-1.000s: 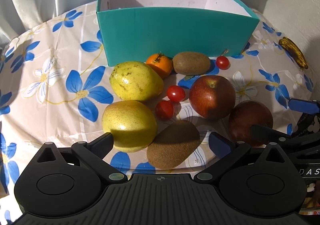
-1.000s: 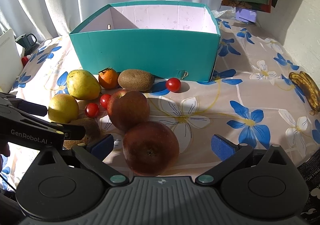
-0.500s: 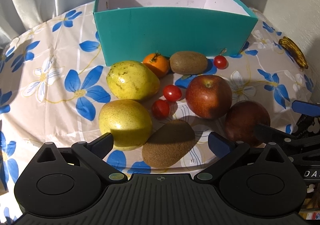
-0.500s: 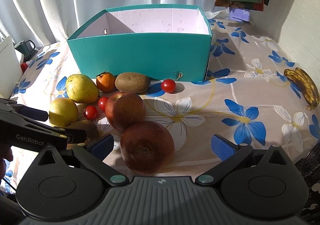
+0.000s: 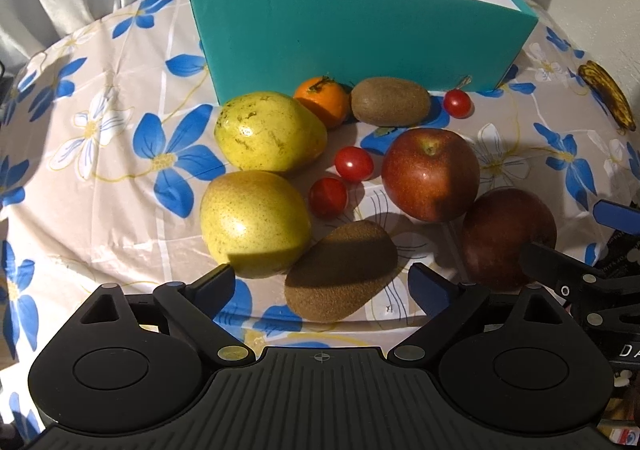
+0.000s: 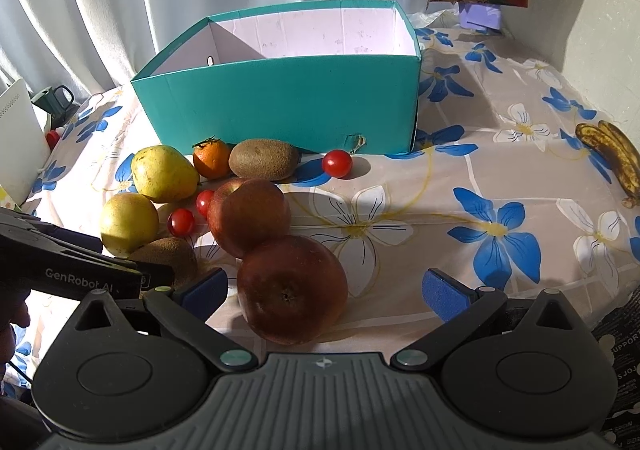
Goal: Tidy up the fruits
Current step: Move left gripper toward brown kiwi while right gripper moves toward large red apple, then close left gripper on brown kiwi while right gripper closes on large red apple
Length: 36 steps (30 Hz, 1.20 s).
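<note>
**Both tongs spread over the fruit, nothing gripped**

The left tongs (image 5: 320,284) point steeply down at the flowered tablecloth (image 5: 100,178). Their jaws are closing, with the near kiwi (image 5: 340,270) lying between the blue pads (image 5: 430,288) but not yet pressed by either. Just beyond the left pad sits the near pear (image 5: 254,222), touching the kiwi; past it lies the far pear (image 5: 270,132). Straight ahead of the tongs are two cherry tomatoes (image 5: 340,184), then a tangerine (image 5: 322,100) and the far kiwi (image 5: 390,102) at the foot of the teal box (image 5: 360,38), which stands open beyond all the fruit. Ahead and to the right of the right pad stands the upright red apple (image 5: 430,174), and a third cherry tomato (image 5: 457,103) lies by the box wall.

The right tongs (image 6: 324,292) stand wide apart, their jaws either side of the dark apple (image 6: 292,288), which lies nearer the left pad with clear space on the right; neither pad touches it. Far off to their right, near the cloth's edge, lie browned bananas (image 6: 612,158).
</note>
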Each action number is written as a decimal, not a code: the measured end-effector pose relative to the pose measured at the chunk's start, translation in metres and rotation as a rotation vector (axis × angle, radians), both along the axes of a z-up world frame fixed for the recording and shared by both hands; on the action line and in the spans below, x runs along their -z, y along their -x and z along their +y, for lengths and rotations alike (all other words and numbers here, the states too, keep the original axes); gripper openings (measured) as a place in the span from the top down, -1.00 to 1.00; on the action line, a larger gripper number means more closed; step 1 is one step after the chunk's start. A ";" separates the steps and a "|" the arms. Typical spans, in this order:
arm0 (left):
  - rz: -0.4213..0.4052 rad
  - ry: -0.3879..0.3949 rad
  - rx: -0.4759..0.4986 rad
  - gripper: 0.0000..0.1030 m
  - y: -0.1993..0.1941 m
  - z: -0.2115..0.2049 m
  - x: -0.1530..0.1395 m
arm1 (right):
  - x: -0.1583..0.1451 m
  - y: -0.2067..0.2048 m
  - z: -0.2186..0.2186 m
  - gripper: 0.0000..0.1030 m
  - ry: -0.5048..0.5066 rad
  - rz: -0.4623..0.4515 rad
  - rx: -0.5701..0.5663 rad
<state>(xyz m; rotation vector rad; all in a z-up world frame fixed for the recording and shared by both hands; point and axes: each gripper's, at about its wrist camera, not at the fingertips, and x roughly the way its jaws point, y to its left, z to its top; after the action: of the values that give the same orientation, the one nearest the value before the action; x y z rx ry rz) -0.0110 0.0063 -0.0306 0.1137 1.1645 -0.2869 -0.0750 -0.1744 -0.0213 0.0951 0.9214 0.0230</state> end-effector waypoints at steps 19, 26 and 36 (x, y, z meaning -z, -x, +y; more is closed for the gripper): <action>-0.006 -0.079 0.044 -0.50 -0.012 -0.037 0.013 | 0.011 -0.003 -0.022 -1.00 -0.055 0.014 -0.003; 0.012 -0.118 0.077 -0.51 -0.012 -0.042 0.025 | 0.010 -0.005 -0.024 -1.00 -0.057 0.011 -0.007; -0.025 -0.048 0.043 -0.47 -0.006 -0.021 0.003 | 0.010 -0.010 -0.010 -1.00 -0.030 0.023 -0.044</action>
<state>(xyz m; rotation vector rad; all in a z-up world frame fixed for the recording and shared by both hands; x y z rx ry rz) -0.0052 -0.0145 -0.0331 0.1846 1.1456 -0.2948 -0.0649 -0.1848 -0.0309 0.1025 0.9466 0.0769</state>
